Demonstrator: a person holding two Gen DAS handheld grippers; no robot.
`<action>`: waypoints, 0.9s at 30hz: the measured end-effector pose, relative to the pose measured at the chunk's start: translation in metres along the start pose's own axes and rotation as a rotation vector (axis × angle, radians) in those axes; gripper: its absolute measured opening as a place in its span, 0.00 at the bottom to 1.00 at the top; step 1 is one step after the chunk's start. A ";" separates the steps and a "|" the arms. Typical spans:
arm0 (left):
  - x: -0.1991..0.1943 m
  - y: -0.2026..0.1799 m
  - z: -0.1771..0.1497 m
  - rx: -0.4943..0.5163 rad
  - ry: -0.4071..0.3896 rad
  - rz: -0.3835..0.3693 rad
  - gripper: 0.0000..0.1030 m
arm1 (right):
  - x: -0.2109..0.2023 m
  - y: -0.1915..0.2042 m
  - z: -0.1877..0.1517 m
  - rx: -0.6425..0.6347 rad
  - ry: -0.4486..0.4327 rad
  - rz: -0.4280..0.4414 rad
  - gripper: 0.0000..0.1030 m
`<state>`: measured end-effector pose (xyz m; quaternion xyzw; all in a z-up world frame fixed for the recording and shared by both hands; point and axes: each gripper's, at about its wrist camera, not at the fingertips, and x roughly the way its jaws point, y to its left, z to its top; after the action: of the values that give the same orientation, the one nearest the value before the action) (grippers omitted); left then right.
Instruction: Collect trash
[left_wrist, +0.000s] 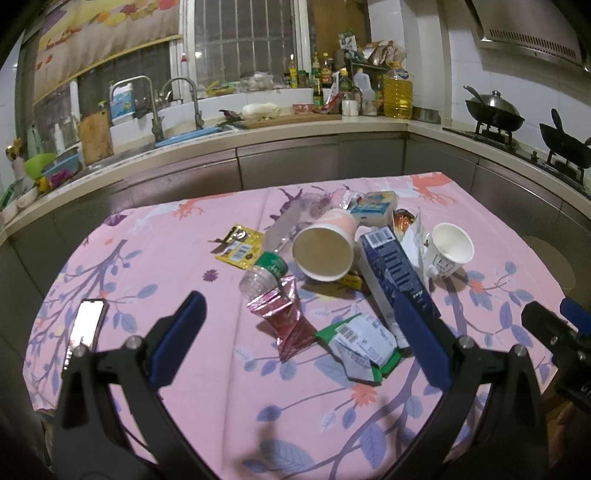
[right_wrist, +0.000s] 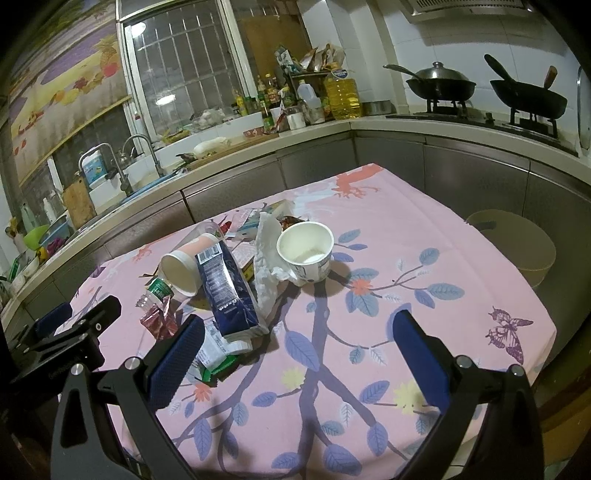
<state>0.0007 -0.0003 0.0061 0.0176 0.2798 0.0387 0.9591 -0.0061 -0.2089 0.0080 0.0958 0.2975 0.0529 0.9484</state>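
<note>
Approach stage, nothing yet collected. Left gripper (left_wrist: 299, 317) and right gripper (right_wrist: 299, 343) hung empty with jaws spread above the worktop (right_wrist: 443, 258), trash pile (left_wrist: 332, 266) just ahead. Next move probably required closing on one item.

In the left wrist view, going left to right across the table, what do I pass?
phone → yellow sachet → crushed plastic bottle → tipped pink paper cup → dark blue carton → upright white paper cup
</note>
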 end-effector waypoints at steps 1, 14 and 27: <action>0.000 0.000 0.000 0.000 -0.001 0.000 0.95 | 0.000 0.000 0.000 -0.001 0.000 0.000 0.95; 0.000 0.000 -0.001 0.000 0.001 0.000 0.95 | 0.001 0.001 0.000 -0.001 0.002 0.001 0.95; 0.001 -0.004 -0.004 -0.003 0.011 0.003 0.95 | 0.001 0.005 -0.001 -0.003 0.004 0.003 0.95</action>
<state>-0.0008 -0.0038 0.0020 0.0163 0.2852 0.0407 0.9575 -0.0056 -0.2040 0.0079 0.0949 0.2991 0.0548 0.9479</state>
